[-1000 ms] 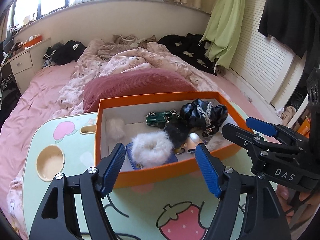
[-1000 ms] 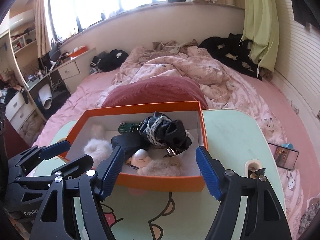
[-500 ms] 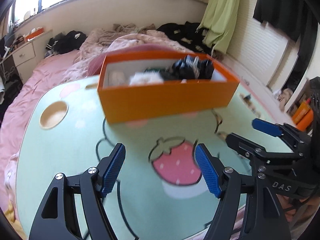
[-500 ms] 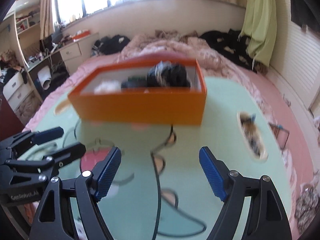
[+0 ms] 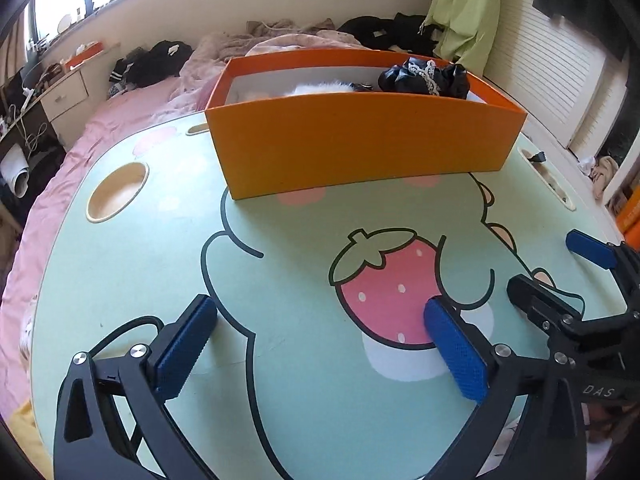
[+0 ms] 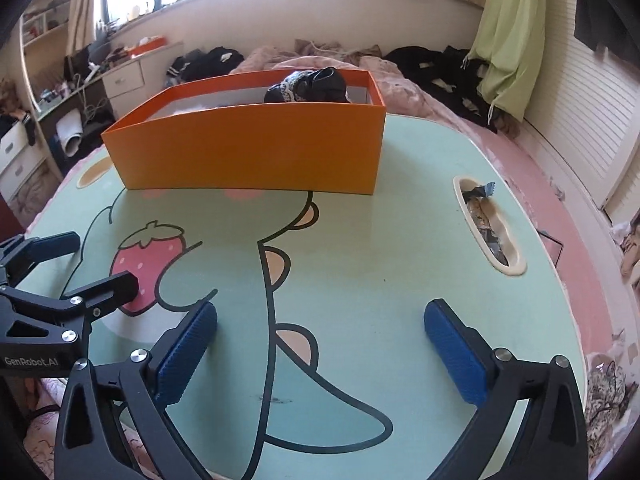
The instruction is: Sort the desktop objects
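- Orange box (image 5: 360,140): stands on the far part of the table, straight ahead of and well apart from both claws. It holds the sorted objects, with a black lace-trimmed fabric bundle (image 5: 424,78) heaped above the rim at the right end and a white fluffy item (image 5: 320,89) just visible behind the near wall.
- Left gripper (image 5: 320,344): jaws spread wide and empty, hanging low over the strawberry print (image 5: 384,280) on the near part of the table.
- Right gripper (image 6: 320,344): jaws likewise spread wide, holding nothing, low over the near table edge and just beside the left gripper; each claw shows at the edge of the other's view.
- Lap table (image 6: 400,240): mint-green cartoon top with nothing loose on its open surface. A round cup recess (image 5: 116,192) lies ahead-left of the left claw; an oblong slot (image 6: 488,228) holding small wrappers lies ahead-right of the right claw.
- Risk 1: the fabric bundle sits proud of the rim, so a nudge to the box could tip it out onto the bed behind.
- Risk 2: the claws are close together, so a careless swing could knock one against the other.
- Risk 3: the table appears to rest on soft bedding, so pressing down on its near edge may rock it and shift the box.
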`<state>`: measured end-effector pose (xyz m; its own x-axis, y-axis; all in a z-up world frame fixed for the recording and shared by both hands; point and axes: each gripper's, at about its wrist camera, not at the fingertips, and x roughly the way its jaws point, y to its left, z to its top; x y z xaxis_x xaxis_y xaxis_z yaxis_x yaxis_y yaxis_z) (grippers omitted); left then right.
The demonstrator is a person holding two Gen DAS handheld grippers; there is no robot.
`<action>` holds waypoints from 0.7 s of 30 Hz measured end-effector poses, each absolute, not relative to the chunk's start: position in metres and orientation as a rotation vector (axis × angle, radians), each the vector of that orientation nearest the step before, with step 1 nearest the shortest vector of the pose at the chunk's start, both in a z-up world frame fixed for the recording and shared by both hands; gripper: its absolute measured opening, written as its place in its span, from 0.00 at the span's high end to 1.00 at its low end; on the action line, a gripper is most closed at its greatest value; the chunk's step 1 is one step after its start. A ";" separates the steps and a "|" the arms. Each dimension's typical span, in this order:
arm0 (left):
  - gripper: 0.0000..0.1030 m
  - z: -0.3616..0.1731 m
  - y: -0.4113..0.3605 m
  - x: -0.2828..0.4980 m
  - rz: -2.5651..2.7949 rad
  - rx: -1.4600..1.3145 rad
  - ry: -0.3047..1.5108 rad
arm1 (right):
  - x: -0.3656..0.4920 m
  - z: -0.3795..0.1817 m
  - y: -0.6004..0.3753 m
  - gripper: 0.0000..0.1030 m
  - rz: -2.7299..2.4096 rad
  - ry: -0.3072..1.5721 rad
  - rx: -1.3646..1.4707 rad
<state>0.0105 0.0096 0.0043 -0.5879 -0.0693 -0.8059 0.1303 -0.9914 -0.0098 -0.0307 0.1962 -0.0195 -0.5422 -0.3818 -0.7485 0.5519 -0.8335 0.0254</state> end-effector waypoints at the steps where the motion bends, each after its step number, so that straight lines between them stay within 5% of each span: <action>1: 0.00 0.004 0.009 0.011 -2.702 1.367 0.102 | -0.031 -0.019 0.196 0.00 -2.350 0.289 1.070; 21: 0.00 0.002 0.009 0.010 -2.715 1.342 0.104 | -0.030 -0.020 0.196 0.00 -2.350 0.288 1.068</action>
